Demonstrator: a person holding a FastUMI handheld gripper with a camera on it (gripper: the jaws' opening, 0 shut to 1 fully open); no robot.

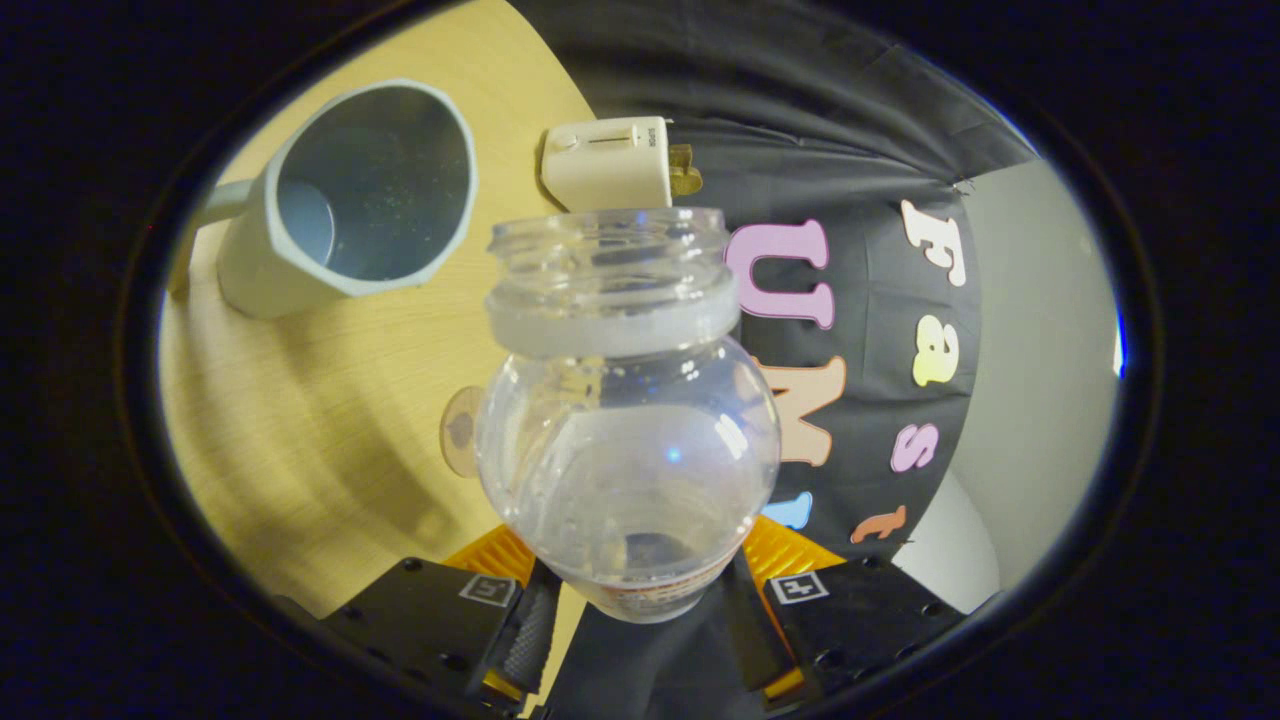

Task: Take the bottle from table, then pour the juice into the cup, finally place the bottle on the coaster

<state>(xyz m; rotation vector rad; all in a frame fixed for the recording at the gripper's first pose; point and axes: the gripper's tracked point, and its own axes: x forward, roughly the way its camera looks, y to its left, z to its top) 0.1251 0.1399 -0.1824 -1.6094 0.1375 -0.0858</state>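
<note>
A clear plastic bottle (625, 400) with an open threaded neck stands between my fingers, and my gripper (640, 610) is shut on its lower body. The bottle is lifted off the wooden table (330, 430) and looks nearly empty, with a thin film of clear liquid inside. Beyond the fingers and to the left sits a pale blue-grey cup (350, 195) with a handle, its mouth tipped toward me and its inside dark. A small round brownish coaster (460, 432) lies on the table just behind the bottle's left side, mostly hidden by it.
A cream-coloured toaster-like appliance (610, 160) stands at the table's far edge, right behind the bottle's neck. The black cloth wall hangs beyond the table, with a pale wall further right.
</note>
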